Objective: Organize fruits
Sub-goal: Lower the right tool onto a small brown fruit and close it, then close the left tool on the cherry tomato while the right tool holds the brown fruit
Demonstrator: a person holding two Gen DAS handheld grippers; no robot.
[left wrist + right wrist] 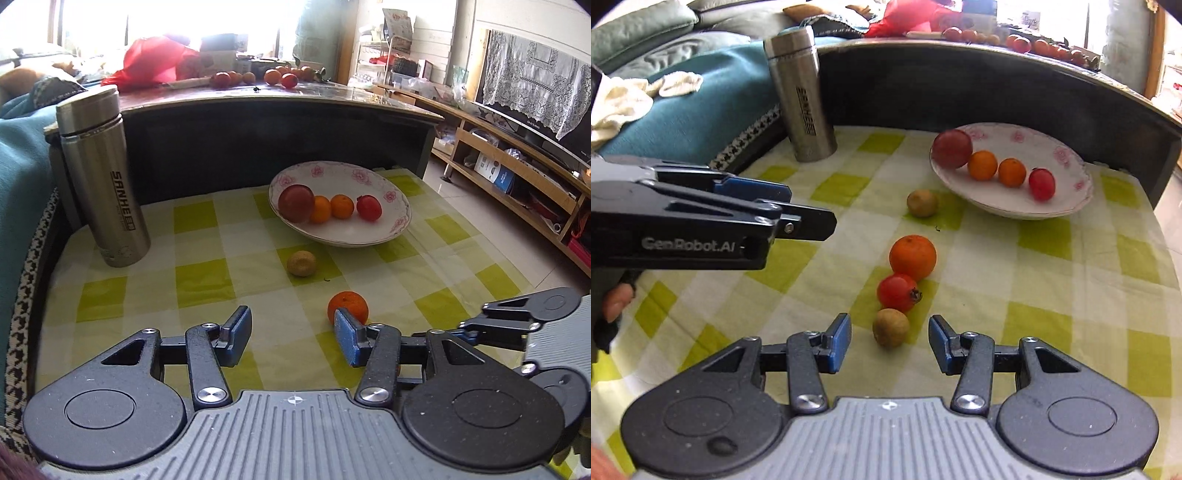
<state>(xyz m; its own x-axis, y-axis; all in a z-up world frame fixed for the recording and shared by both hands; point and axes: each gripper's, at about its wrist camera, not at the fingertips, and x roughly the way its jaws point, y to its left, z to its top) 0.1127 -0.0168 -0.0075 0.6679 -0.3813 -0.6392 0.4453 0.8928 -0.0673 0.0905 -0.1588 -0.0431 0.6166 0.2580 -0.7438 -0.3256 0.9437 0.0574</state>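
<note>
While four fruits sit in plate (1071, 192), right gripper (890, 338) jaws apart, nears brown fruit (891, 327); left gripper (293, 338) jaws apart, idle. Next: straddle, close.

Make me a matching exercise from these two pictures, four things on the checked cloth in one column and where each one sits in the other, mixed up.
Column one:
1. steel flask
2. large dark red fruit
3. loose orange
4. right hand-held gripper

Column two:
A. on the cloth, touching a small red fruit
B. open around a brown fruit
C. in the flowered bowl
D. upright at the cloth's far corner

Pairs: 1-D, 2-C, 3-A, 4-B
</note>
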